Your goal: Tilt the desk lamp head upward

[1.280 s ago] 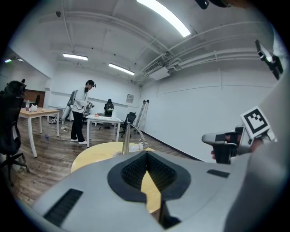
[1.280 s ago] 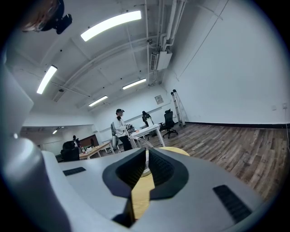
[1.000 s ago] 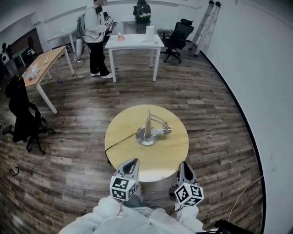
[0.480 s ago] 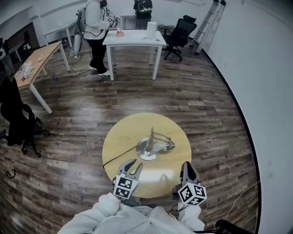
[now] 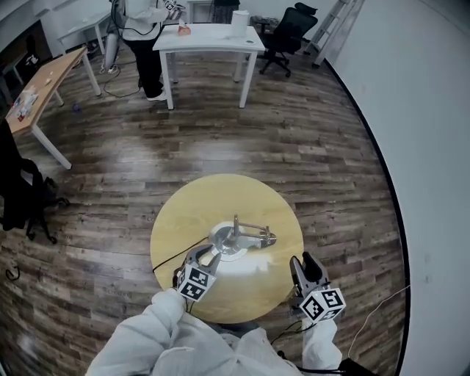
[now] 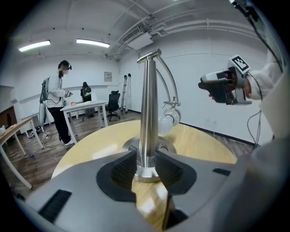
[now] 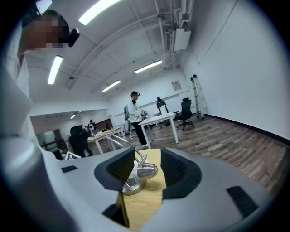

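Observation:
A silver desk lamp stands mid-way on the round wooden table [image 5: 183, 217]. Its round base [image 5: 219, 239] carries an upright pole [image 6: 147, 108], and a curved arm ends in the lamp head [image 5: 266, 238], which hangs low over the tabletop. My left gripper [image 5: 208, 258] is at the base's rim and its jaws are opening. The foot of the pole shows in the gap between its pads; I cannot tell if they touch it. My right gripper [image 5: 304, 262] hovers at the table's near right edge, jaws opening on nothing. The lamp head [image 7: 145, 171] lies a short way ahead of it.
The lamp's black cable [image 5: 175, 250] runs off the table's left side. Further back are a white desk [image 5: 209, 37] with a person [image 5: 143, 33] beside it, an office chair [image 5: 290, 29], a ladder [image 5: 328, 22], a wooden desk [image 5: 37, 84] and a black chair [image 5: 15, 191].
Both grippers have moved forward over the table toward the lamp. The left one has reached the lamp's base and its jaws have parted. The view has moved closer to the table.

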Available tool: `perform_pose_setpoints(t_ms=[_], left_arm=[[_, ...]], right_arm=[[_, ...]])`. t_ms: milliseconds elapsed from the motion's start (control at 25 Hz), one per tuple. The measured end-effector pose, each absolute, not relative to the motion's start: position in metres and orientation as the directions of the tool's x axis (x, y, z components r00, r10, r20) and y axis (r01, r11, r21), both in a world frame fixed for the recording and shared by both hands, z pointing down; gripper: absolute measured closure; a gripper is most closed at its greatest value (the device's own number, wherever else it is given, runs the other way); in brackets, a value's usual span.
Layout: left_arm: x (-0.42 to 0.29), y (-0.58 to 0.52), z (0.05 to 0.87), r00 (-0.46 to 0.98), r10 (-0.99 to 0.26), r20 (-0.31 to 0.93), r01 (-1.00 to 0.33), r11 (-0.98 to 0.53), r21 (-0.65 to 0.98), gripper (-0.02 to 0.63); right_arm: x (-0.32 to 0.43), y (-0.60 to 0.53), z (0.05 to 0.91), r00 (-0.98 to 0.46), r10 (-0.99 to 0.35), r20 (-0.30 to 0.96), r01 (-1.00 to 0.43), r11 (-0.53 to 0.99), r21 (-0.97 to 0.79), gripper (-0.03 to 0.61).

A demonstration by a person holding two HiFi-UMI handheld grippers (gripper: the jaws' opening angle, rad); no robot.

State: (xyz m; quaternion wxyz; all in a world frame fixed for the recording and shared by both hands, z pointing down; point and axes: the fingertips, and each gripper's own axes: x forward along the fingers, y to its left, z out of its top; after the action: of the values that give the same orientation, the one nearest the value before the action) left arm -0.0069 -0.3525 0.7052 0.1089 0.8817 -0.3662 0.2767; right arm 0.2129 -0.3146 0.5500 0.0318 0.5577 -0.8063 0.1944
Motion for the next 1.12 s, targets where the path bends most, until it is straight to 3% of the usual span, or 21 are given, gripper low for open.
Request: perform_pose_setpoints(t_ms=[200, 440, 800, 1120], left_arm=[[0.003, -0.368, 0.733, 0.556, -0.562, 0.613, -0.7, -0.714, -0.02, 0.505], [0.011, -0.377, 0.745, 0.577, -0.547, 0.607, -0.687, -0.727, -0.004, 0.508], [0.013, -0.384, 0.753, 0.64, -0.487, 0.594, -0.658, -0.746, 0.098, 0.508], [0.014, -0.388, 0.754, 0.622, -0.514, 0.591, -0.684, -0.723, 0.091, 0.508]], right_arm=[[0.201, -0.345, 0.575, -0.634, -0.684, 0.361, -0.766, 0.62, -0.172, 0.374], [0.186, -0.376, 0.637, -0.779, -0.416, 0.469, -0.533, 0.834, -0.144, 0.371], [0.155, -0.392, 0.667, -0.877, -0.139, 0.459, -0.248, 0.95, -0.187, 0.337], [0.15, -0.399, 0.679, -0.918, -0.031, 0.396, -0.163, 0.938, -0.304, 0.336]])
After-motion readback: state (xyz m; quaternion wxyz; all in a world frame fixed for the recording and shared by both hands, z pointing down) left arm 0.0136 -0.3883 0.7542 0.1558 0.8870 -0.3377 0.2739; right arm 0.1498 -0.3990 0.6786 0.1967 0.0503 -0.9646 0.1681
